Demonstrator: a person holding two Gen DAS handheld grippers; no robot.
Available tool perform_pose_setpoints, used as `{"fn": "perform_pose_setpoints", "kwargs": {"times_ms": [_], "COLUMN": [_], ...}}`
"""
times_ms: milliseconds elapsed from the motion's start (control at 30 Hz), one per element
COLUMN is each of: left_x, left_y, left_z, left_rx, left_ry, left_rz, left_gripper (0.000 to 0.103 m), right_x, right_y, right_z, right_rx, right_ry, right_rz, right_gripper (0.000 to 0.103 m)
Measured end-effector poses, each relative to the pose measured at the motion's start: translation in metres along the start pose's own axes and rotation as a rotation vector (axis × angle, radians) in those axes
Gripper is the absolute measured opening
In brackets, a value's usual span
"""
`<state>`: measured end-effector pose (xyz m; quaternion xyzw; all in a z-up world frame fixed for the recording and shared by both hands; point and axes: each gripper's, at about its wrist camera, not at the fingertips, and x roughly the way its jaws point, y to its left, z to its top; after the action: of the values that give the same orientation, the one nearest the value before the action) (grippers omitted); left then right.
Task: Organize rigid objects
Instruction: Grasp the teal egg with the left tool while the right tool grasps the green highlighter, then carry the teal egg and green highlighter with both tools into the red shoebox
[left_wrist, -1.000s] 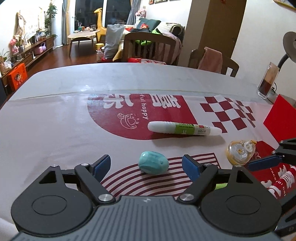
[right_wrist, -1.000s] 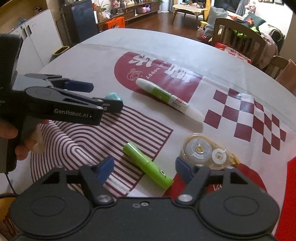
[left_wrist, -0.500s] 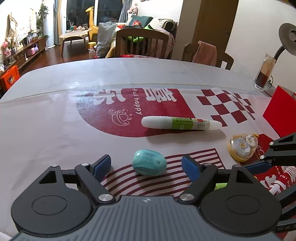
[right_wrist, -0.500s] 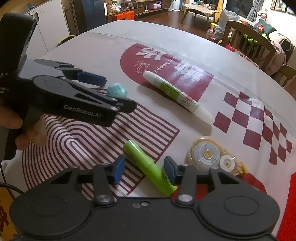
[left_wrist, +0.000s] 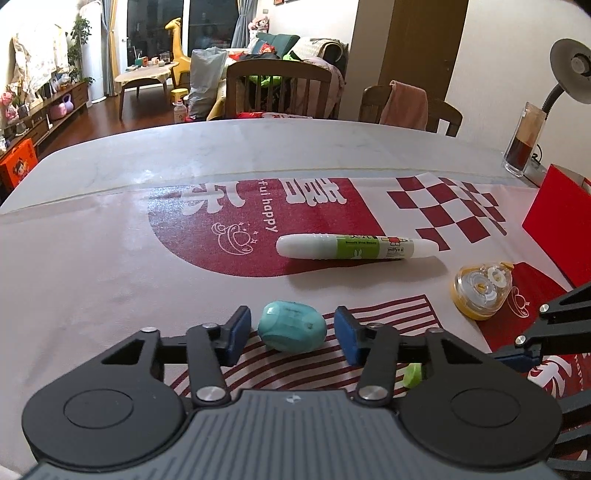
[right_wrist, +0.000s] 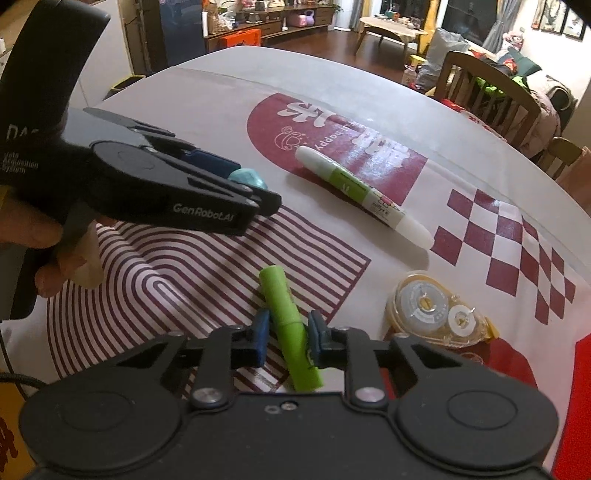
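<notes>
Green marker: lies flat on the desk, on the striped part of the mat, between the pads of the right gripper. Long axis runs nearly straight away from that gripper, tilted slightly left at the far end; the pads cross it near mid-length, so the grip is square across the barrel. Right gripper state: narrow, pressed onto the marker from both sides. Judged ready to lift; a tilt is possible, since the near end overhangs the pads.

Teal eraser: egg-shaped, on the desk directly ahead of the left gripper, centred between its blue pads. Long axis lies across the gripper's line, roughly pad to pad. Left gripper state: half-wide and closing, a slim gap showing on each side, no contact yet. In the right wrist view the eraser peeks out behind the left gripper.

Glue pen: white with green label, lies crosswise farther back on the red disc, tip to the right in the left view. Untouched, nearer the left hand.

Tape roller: clear and yellow, flat on the desk to the right of the marker, nearer the right hand. Untouched.
</notes>
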<state>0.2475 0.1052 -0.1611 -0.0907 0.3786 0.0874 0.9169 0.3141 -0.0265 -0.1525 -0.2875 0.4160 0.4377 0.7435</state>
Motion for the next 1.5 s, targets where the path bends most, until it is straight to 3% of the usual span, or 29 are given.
{"fn": "perform_pose_setpoints", "kwargs": {"times_ms": [100, 533, 1100, 1500], "left_x": [-0.001, -0.025, -0.094, -0.136], "left_y": [-0.002, -0.014, -0.049, -0.111], "left_z": [0.000, 0.003, 0.013, 0.043], "left_rx": [0.008, -0.013, -0.009, 0.068], "left_ry": [0.003, 0.010, -0.026, -0.060], "left_rz": [0.009, -0.003, -0.089, -0.176], "left_gripper": [0.039, 0.039, 0.039, 0.039], "right_x": [-0.002, -0.027, -0.126, -0.186], "right_y": [0.001, -0.016, -0.045, -0.094], "right_z": [0.000, -0.008, -0.016, -0.036], "right_rx": [0.019, 0.234, 0.378, 0.488], "right_ry": [-0.002, -0.017, -0.168, -0.256], "right_rz": [-0.021, -0.062, -0.074, -0.125], "right_gripper": [0.017, 0.016, 0.016, 0.016]}}
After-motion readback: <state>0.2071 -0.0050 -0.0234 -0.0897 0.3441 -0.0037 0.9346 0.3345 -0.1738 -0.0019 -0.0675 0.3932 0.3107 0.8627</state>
